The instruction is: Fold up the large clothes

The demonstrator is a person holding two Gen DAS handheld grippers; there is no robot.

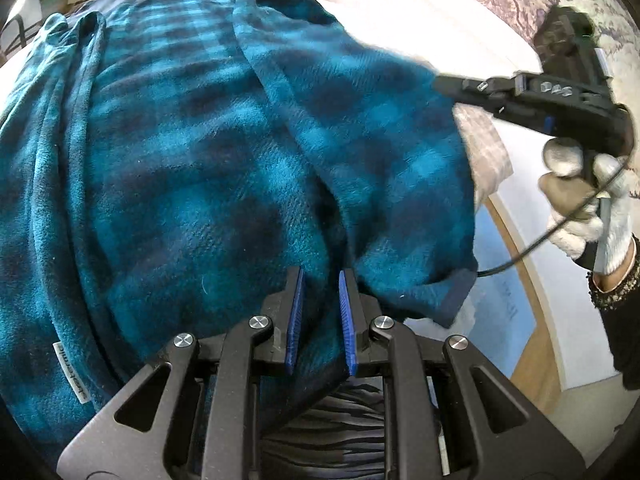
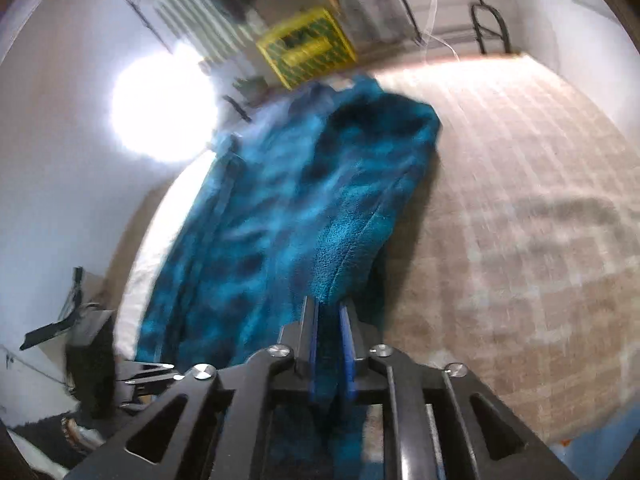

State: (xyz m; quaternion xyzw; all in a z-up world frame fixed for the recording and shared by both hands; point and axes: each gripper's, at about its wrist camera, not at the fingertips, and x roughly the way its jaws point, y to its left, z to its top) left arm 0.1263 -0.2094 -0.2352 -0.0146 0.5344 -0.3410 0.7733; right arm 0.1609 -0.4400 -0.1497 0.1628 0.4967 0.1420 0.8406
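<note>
Left gripper [image 1: 320, 280]: it points down at the robe [image 1: 192, 152]. Its two blue pads [image 1: 295, 316] sit close, and a fold of the teal cloth is pinched between them.

Right gripper [image 2: 328, 312]: it points down too, at the near end of the robe. A strip of the fluffy teal cloth runs between its blue pads [image 2: 347, 344], and they squeeze it.

Right hand [image 1: 580, 208]: seen from the left camera, it is out to the right of the robe. It wears a white knit glove and wraps around the black handle. A thin black cable hangs from the tool. A dark sleeve with a speckled cuff shows at the wrist.

Robe: a big, soft, teal and dark blue check robe. It lies spread on the bed cover [image 2: 520, 200], a pale cover with a brick-like pattern. One part with a dark blue cuff [image 1: 452, 296] is lifted up and over the rest of the robe.

Label [image 1: 68, 372]: a small white tag sewn on the robe's edge, left of the left gripper. It has grey letters, but they are too small and bent to read for sure.

Crate [image 2: 308, 46]: a yellow and green box past the far end of the robe. Its print is too blurry to read.
</note>
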